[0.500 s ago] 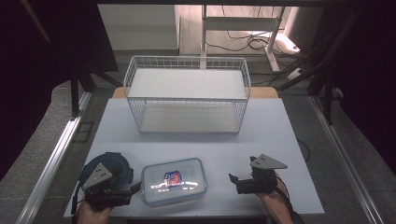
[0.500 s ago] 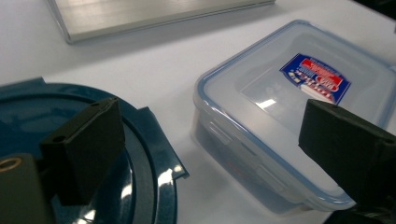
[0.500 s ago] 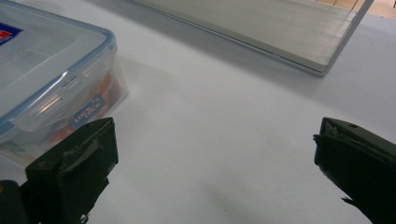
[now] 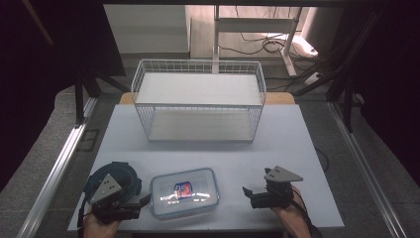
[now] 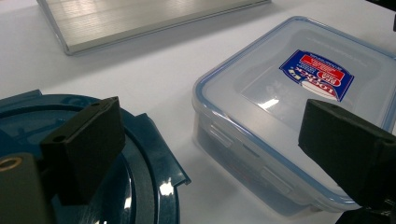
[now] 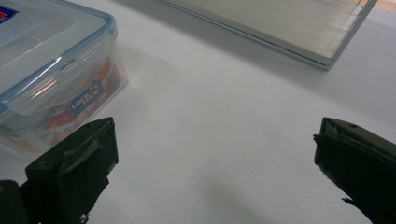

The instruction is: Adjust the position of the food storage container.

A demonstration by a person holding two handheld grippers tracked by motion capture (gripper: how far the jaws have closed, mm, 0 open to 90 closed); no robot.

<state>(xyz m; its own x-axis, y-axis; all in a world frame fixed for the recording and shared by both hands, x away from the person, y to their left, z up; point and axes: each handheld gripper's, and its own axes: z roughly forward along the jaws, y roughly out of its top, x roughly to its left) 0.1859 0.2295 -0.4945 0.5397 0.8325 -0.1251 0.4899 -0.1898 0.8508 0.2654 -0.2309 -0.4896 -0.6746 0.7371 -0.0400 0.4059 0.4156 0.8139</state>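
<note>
Clear plastic container (image 4: 184, 193) with a blue-rimmed lid and red-and-blue label sat at the table's (image 4: 208, 148) near edge, between two hand-held grippers. A white wire basket (image 4: 199, 101) stood at the far edge. A round blue lid (image 4: 111, 176) lay near the near-left corner under the left gripper (image 4: 141, 203), jaws spread beside the container. The right gripper (image 4: 247, 193), well apart, also stood spread, holding nothing.

A clear, blue-rimmed lidded container (image 4: 184, 193) with a red-blue label lies flat at the table's near edge.
</note>
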